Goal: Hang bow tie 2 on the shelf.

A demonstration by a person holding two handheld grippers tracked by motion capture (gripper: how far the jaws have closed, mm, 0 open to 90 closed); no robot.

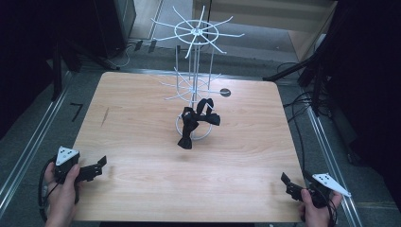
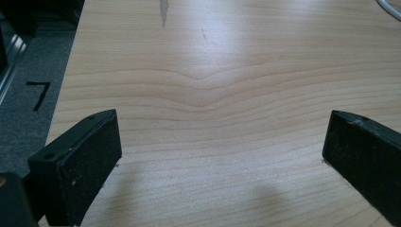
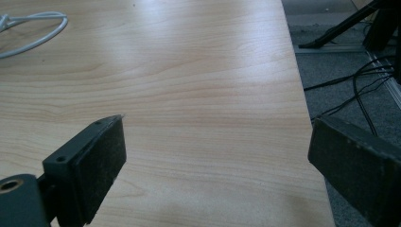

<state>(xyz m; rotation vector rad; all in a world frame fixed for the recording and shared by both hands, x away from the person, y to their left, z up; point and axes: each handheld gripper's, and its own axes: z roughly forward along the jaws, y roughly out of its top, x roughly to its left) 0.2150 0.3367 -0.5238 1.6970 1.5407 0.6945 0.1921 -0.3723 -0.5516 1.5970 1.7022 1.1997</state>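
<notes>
Rack base: the white wire rack has its ring foot partly covered by the black fabric at the frame's centre in the high view.
Black fabric: its folds merge into one dark mass; what kind of item it is cannot be told.
Ring in left gripper view: white wire arc cut off by the upper right corner.
Ring in right gripper view: white wire loop cut by the left edge, upper left.
Right tool: far jaw of the right tool cut by the right edge.
Dark spot: small round mark on the bench, too small to identify.
</notes>
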